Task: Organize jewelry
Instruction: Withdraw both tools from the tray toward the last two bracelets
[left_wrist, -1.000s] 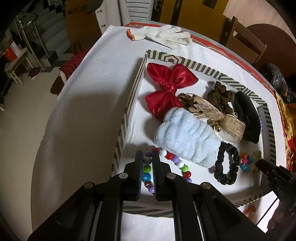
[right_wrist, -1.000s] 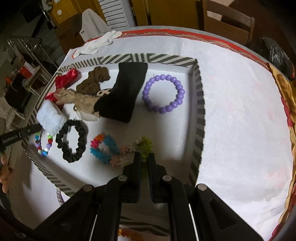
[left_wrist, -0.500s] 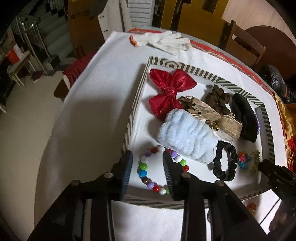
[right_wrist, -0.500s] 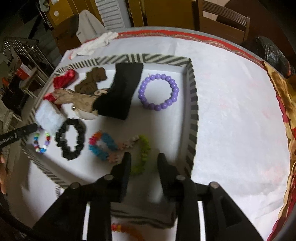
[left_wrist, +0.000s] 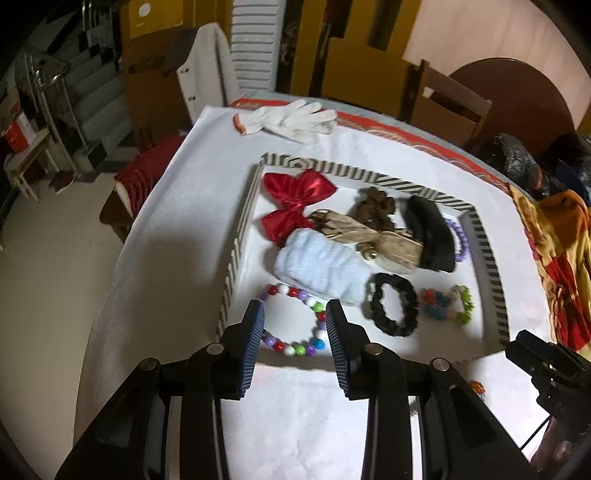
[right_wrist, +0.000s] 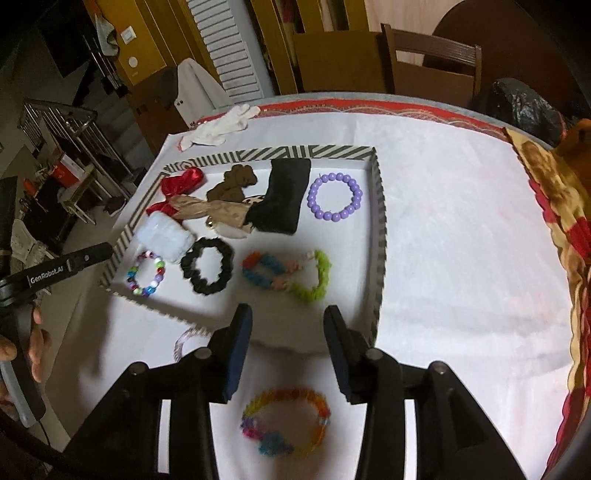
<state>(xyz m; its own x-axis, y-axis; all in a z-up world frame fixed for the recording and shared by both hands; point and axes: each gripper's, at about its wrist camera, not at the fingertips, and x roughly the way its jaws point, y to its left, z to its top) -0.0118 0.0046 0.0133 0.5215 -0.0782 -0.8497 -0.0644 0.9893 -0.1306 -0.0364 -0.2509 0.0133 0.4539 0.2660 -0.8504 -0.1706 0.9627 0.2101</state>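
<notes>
both grippers are spread wide with nothing between the pads. the left gripper (left_wrist: 294, 332) hovers over the near left corner of the striped tray (left_wrist: 491, 266), its jaws apart on either side of the multicolour bead bracelet (left_wrist: 295, 317), which lies flat on the tray floor and is touched by neither pad as far as the view shows. just beyond the bracelet sits the pale blue fluffy band (left_wrist: 319, 267), with the red bow (left_wrist: 295, 199) further back near the far left corner. a tan ribbon bow (left_wrist: 365, 236) lies across the middle, a brown scrunchie (left_wrist: 376, 206) behind it, and a black headband (left_wrist: 430, 236) to the right, partly covering the purple bead bracelet (left_wrist: 460, 240). the black scrunchie (left_wrist: 391, 304) lies near the front, and to its right the colourful loom-band bracelets (left_wrist: 447, 304). from the right wrist view, the right gripper (right_wrist: 288, 349) is released too, hanging over the tablecloth just in front of the tray's near wall. between its arms, on the cloth outside the tray, lies a rainbow loom bracelet (right_wrist: 286, 422), blurred. a clear bangle (right_wrist: 186, 339) also lies on the cloth, to the left of the gripper. a white glove (right_wrist: 221, 123) rests on the far side of the table (right_wrist: 461, 221), beyond the tray.
</notes>
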